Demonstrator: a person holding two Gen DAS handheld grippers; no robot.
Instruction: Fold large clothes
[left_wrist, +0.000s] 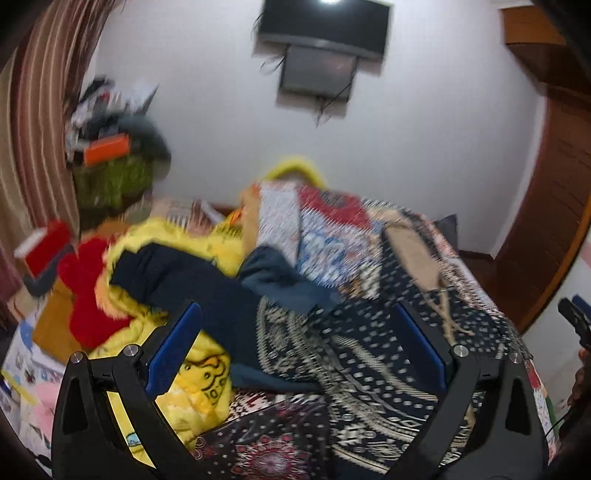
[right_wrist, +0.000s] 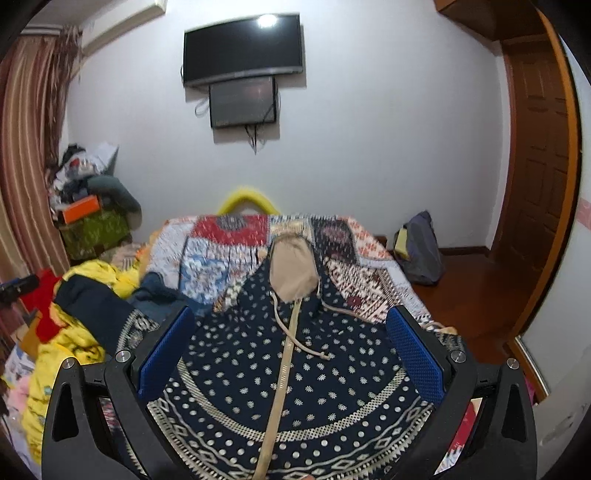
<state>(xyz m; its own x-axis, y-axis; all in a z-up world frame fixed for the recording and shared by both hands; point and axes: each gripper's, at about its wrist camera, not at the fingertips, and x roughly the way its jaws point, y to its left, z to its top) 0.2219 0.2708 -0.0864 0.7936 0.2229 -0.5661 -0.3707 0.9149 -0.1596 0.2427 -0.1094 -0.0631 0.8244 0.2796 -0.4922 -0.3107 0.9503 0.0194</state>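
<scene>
My left gripper (left_wrist: 295, 343) and right gripper (right_wrist: 291, 354) hover with jaws wide apart, holding nothing, probably ready to take hold. The navy garment (right_wrist: 295, 369), dotted and cream-bordered with a tan lining and drawstring, lies spread on the patchwork bed (right_wrist: 229, 251). A yellow blanket (left_wrist: 199, 384) sits heaped left of the garment.

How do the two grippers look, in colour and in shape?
Both look alike. The left gripper and the right gripper have black angular frames with triangular cut-outs and round silver bolts at the joints. The fingers carry flat blue pads, and on the right gripper the pads show a fine dotted texture. No markings show on either.
</scene>
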